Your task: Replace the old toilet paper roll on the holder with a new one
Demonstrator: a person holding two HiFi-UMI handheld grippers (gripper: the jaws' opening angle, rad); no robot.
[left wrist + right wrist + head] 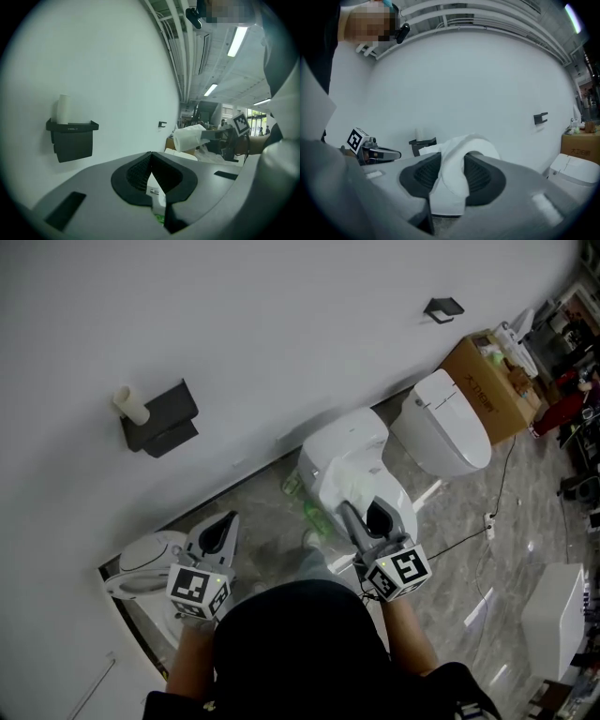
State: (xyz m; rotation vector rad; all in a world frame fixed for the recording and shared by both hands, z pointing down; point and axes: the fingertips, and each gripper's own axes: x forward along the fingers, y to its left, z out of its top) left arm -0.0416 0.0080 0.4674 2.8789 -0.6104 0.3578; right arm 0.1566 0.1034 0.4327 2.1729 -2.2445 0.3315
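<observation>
Left gripper [225, 524]: jaws together, nothing in them. Right gripper [352, 514]: clamped on the new roll [354, 487], pads pinching the paper wall. Old roll [131, 405] looks like little more than a core. It stands upright on the left end of the black holder [165, 422] on the wall [281, 324], well apart from both grippers.

My read: this is the approach, and the core has to come off first.
- Open the left jaws before reaching the core, not at it.
- Take the core around mid-height and lift straight up. I can't tell whether a peg retains it, so no sideways yank.
- Park the right gripper off to the side so the new roll doesn't hit the holder. Don't squeeze it harder; the paper is already deformed.

View differences:
- Head view is the only one showing the gap to the wall, with both grippers over the toilet [349, 448].
- Left gripper view shows the holder face-on and the new roll side-on.
- Right gripper view alone shows the pinch itself; the roll hides part of the holder.
</observation>
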